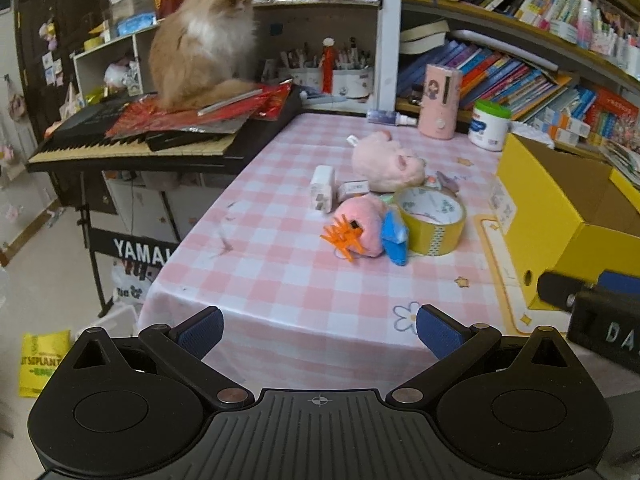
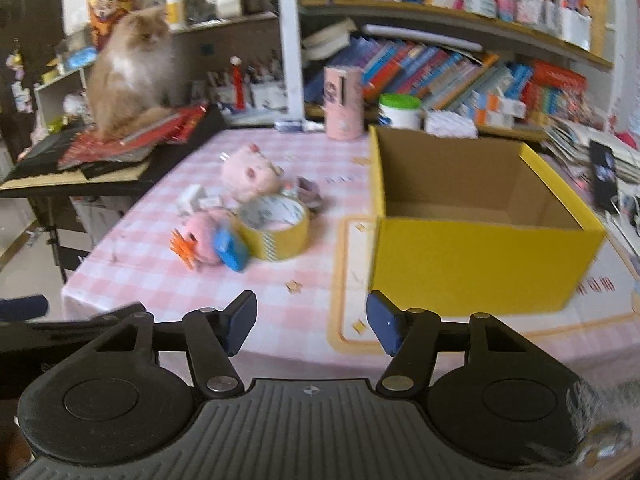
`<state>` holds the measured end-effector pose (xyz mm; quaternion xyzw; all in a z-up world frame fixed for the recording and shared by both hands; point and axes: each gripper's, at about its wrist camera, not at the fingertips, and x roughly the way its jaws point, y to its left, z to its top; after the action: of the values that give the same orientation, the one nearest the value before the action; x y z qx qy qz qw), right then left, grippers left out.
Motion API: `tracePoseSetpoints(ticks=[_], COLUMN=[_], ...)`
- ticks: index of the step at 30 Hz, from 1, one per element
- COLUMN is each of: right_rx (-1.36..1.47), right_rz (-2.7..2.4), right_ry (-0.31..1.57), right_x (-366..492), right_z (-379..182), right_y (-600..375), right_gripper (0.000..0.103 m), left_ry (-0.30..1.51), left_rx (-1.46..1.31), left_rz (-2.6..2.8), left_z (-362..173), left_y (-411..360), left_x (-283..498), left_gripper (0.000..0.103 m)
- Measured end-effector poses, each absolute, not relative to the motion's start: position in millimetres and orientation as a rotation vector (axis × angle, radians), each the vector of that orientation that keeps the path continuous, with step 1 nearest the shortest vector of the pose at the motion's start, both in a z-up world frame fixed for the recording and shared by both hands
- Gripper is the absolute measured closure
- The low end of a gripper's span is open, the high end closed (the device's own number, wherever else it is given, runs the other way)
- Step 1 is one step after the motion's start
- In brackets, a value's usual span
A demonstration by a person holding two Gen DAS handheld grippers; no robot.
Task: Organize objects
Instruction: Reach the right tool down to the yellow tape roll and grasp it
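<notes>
Left gripper (image 1: 319, 330) was spread wide, empty, hovering over the near table edge. Right gripper (image 2: 311, 326) was also spread, empty, just short of the yellow box (image 2: 472, 256). The box sat open on the pink checked tablecloth (image 1: 280, 248). Clutter sat left of it: tape roll (image 1: 434, 220) touching a pink plush (image 1: 360, 226), orange hair clip (image 1: 340, 238), white charger (image 1: 323, 189), second plush (image 1: 390, 162). Cat (image 1: 200, 40) sat on the keyboard (image 1: 132, 148).
</notes>
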<state>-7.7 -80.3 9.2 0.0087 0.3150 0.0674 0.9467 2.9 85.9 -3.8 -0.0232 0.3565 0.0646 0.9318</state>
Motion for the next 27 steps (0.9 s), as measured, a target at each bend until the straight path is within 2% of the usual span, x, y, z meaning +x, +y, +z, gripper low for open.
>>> tracePoseSetpoints(ticks=[12,17,27], right_rx=[0.047,0.031,-0.017], right_rz=[0.241,0.257,0.255], right_ry=[0.658,0.710,0.834], right_x=[66,109,188], right_z=[11,4,-25], right_y=[-61,-50,-32], right_gripper=[0.042,0.030,0.019], left_ry=[0.741,0.745,0.775], left_rx=[-0.035,-0.037,-0.033], left_rz=[0.207,0.224,0.187], left_z=[-10,-13,-21], left_y=[98,101,102], left_x=[49,69,103], left_gripper=[0.001,0.001,0.000])
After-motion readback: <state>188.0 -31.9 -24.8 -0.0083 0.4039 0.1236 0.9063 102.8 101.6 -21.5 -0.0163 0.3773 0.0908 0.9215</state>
